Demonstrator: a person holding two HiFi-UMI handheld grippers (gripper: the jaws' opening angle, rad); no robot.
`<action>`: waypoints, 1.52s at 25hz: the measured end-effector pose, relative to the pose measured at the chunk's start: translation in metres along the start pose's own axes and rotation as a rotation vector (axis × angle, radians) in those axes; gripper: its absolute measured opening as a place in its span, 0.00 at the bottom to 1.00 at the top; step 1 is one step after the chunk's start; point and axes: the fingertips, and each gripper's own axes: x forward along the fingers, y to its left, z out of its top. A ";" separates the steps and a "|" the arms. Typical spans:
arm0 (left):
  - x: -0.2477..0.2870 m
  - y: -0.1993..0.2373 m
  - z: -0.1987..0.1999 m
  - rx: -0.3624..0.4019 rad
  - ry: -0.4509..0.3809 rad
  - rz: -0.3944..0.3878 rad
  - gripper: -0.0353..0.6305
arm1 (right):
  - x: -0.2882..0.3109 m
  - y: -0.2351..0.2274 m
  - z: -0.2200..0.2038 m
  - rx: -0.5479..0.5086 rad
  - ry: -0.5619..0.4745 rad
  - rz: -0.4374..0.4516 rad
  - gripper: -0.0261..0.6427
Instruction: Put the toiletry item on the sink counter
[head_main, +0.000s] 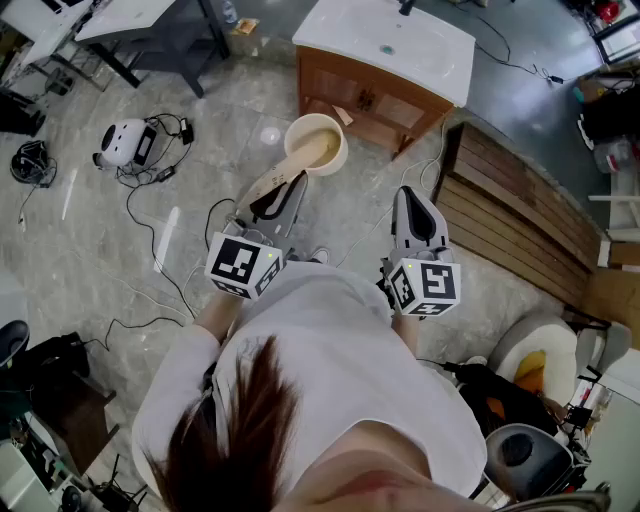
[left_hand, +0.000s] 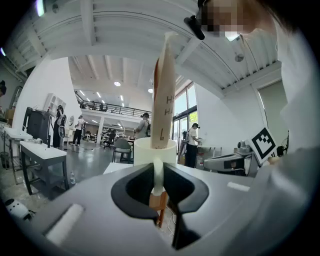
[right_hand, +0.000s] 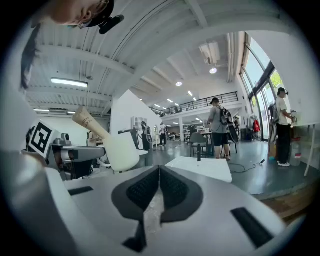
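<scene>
A cream cup with a tan tube leaning in it hangs over the floor, in front of the sink counter. That counter is a white top on a wooden cabinet. My left gripper is shut on the cup's thin wall. In the left gripper view the cup stands upright just past the jaws, with the tube rising from it. To the right, my right gripper is shut with nothing in it. The right gripper view shows the cup at left and the counter ahead.
Wooden slatted steps lie to the right of the cabinet. Cables and a small white device are on the floor at left. Dark-legged tables stand at the top left. Several people stand far off in the hall.
</scene>
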 end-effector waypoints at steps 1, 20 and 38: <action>0.002 0.001 0.001 0.002 -0.001 0.009 0.13 | 0.004 -0.001 0.001 0.001 -0.004 0.011 0.06; -0.001 -0.009 0.014 0.029 -0.053 -0.002 0.13 | 0.002 0.007 0.009 -0.019 -0.032 0.046 0.06; 0.014 -0.016 0.013 0.028 -0.054 -0.028 0.13 | -0.004 -0.014 0.002 -0.020 -0.035 0.010 0.06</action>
